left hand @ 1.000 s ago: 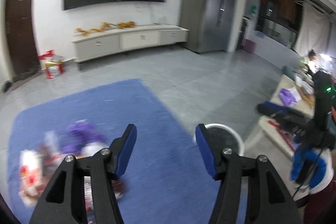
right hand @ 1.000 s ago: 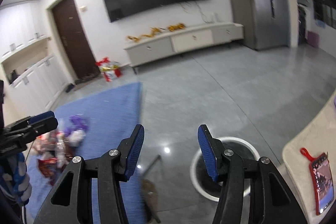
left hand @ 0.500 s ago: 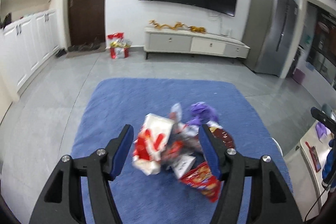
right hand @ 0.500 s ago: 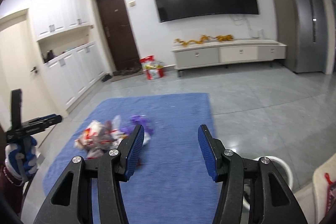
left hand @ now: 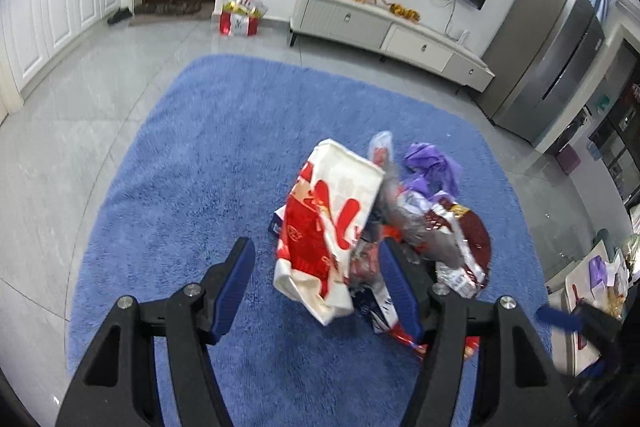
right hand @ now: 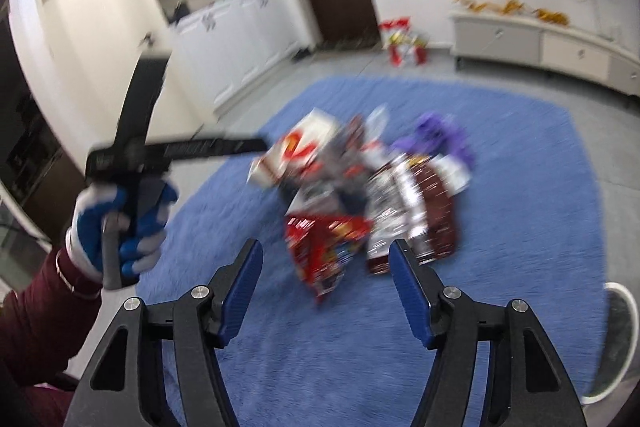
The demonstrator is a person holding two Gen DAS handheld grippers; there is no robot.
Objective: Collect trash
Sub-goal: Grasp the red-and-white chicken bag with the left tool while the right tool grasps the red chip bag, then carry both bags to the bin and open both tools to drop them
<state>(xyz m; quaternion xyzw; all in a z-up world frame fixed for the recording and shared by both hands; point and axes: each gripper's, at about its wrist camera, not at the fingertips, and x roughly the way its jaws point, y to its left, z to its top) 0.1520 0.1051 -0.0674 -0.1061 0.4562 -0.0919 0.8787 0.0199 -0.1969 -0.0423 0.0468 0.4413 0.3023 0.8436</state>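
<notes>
A heap of trash lies on a blue rug [left hand: 192, 163]: a white and red bag [left hand: 332, 223], a dark red snack wrapper [left hand: 464, 247], a purple crumpled piece [left hand: 430, 169]. My left gripper [left hand: 316, 275] is open above the near edge of the heap, its jaws either side of the white and red bag. In the right wrist view my right gripper [right hand: 326, 283] is open and empty just short of a red snack packet [right hand: 324, 243], with the dark red wrapper [right hand: 424, 211] beside it. The left gripper's body [right hand: 160, 151] shows there, held by a gloved hand.
A white-rimmed bin [right hand: 618, 339] stands at the rug's right edge. A low white TV cabinet [left hand: 384, 31], a grey fridge [left hand: 548, 59] and a red and white bag by the door [left hand: 238, 11] stand along the far wall. White cupboards [left hand: 56, 3] line the left.
Both grippers have swung left from the bin and floor toward the trash heap and come down closer to it. Both stay open.
</notes>
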